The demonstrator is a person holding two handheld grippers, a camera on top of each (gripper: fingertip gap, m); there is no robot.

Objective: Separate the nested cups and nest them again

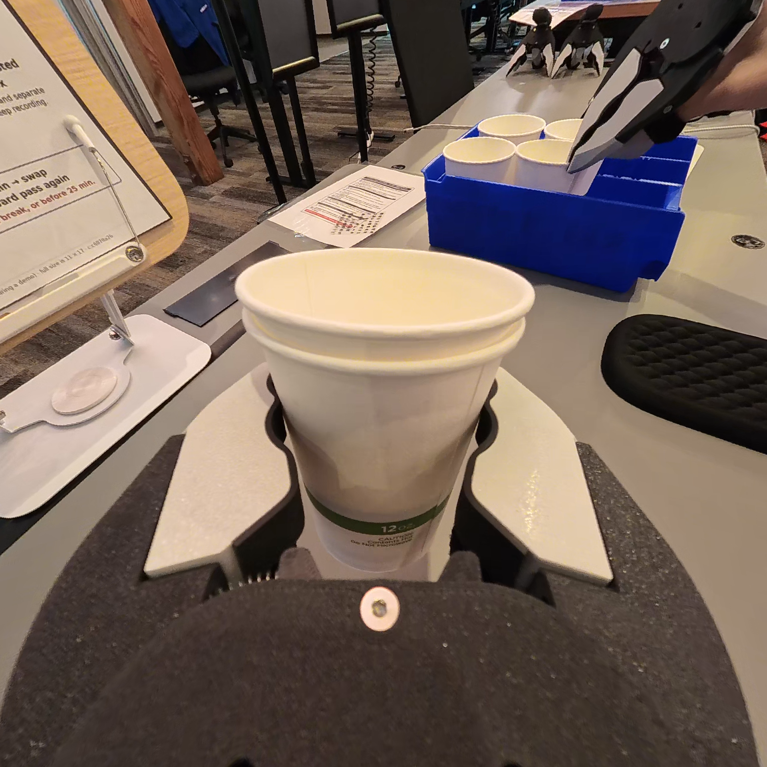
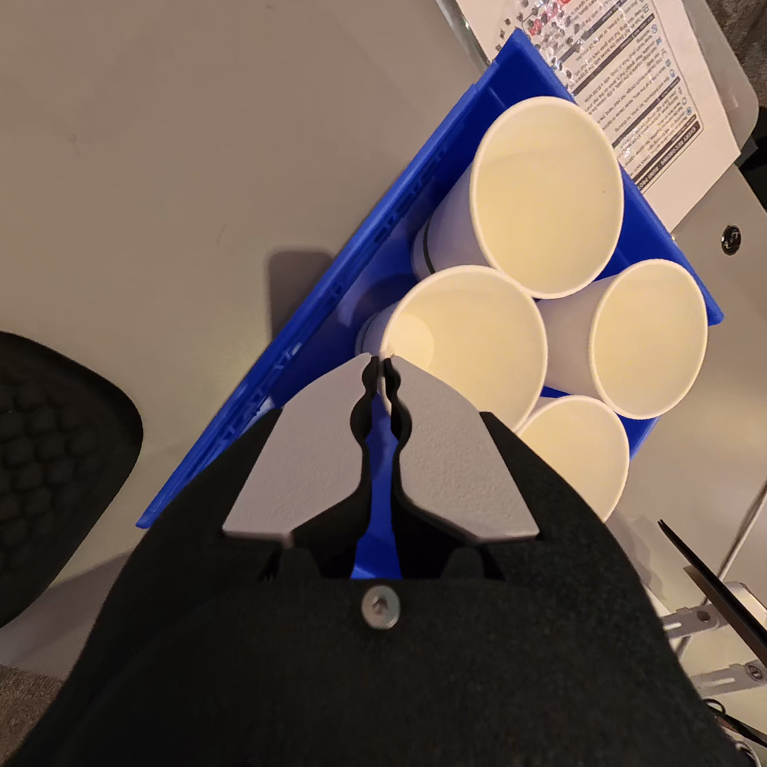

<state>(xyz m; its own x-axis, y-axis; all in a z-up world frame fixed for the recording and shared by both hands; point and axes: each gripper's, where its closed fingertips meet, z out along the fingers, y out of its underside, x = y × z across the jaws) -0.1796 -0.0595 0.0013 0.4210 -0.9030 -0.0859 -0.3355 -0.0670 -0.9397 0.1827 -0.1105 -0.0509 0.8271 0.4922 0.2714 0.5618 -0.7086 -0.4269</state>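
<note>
The left gripper (image 1: 382, 448) is squeezing two nested cups (image 1: 384, 373), standing upright above the table. Far to the right, the right gripper (image 2: 379, 361) is pinching the rim of a cup (image 2: 469, 344) in the blue bin (image 2: 265, 394).

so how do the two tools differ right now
The left tool is shut around the body of the nested cups, held above the table; the right tool pinches only the rim of a single cup standing in the blue bin. Left jaws stand wide, right nearly closed. Both grip white paper cups.
</note>
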